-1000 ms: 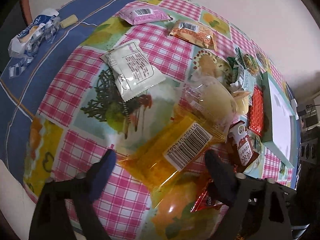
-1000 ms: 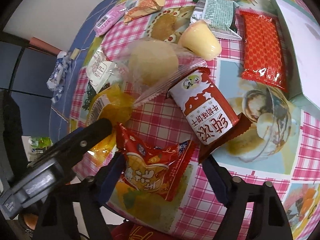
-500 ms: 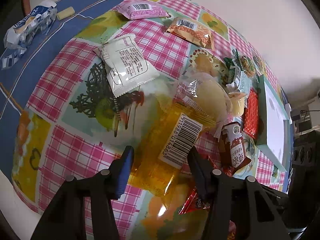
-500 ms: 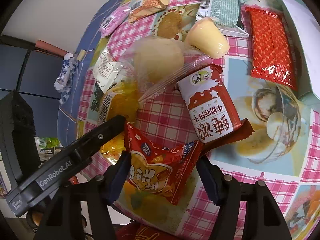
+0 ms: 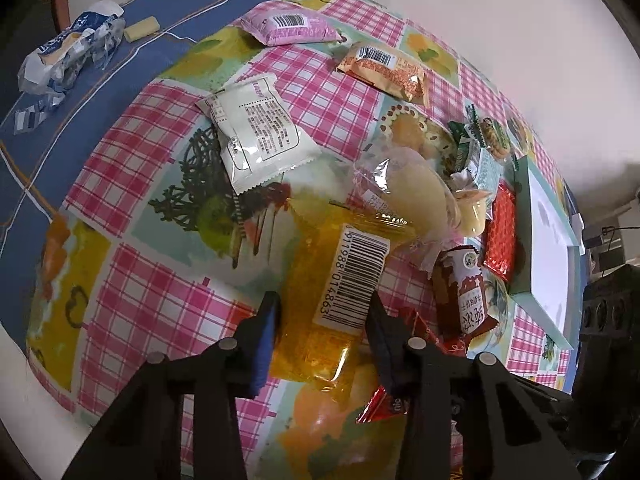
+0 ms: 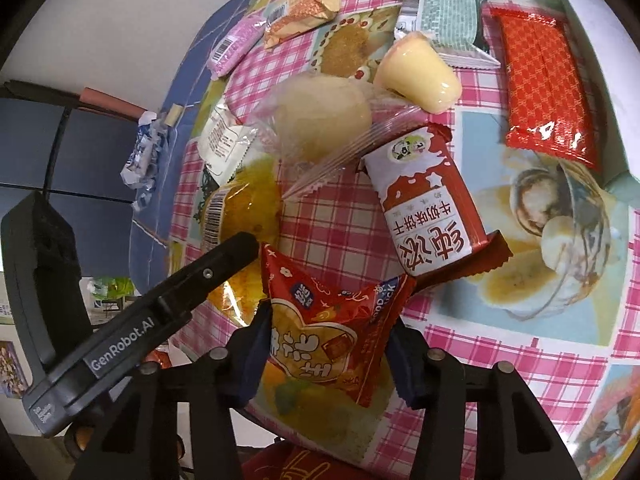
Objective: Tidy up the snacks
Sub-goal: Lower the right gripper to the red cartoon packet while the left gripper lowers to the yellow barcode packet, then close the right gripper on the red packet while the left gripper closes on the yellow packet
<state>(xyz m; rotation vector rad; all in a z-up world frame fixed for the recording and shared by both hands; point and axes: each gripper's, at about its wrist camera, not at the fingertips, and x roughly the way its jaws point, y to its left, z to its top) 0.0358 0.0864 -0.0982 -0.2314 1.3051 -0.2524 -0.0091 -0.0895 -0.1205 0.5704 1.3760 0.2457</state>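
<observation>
A yellow see-through snack packet [image 5: 316, 264] with a barcode label lies on the checked tablecloth [image 5: 152, 288]. My left gripper [image 5: 324, 304] is shut on its near end, both pads pressed against its sides. Beside it lies a red snack packet [image 6: 320, 332] with a yellow heart. My right gripper [image 6: 328, 320] straddles that packet, its jaws closing, and the pads touch both edges. In the right wrist view the left gripper's finger [image 6: 200, 276] crosses from the lower left onto the yellow packet [image 6: 248, 200].
Farther back lie a clear-wrapped bun [image 5: 416, 196], a red-and-white biscuit packet [image 6: 424, 208], a jelly cup [image 6: 416, 76], a red wafer packet [image 6: 540, 84], and white [image 5: 256, 136], pink [image 5: 288, 28] and orange [image 5: 384, 68] packets. A green box [image 5: 548, 240] stands at right. A crumpled blue wrapper [image 5: 68, 56] lies far left.
Both grippers' jaws have closed in from wide apart. The left pads now press the yellow packet, which has turned lengthwise between them. The right pads have reached the red packet's edges.
</observation>
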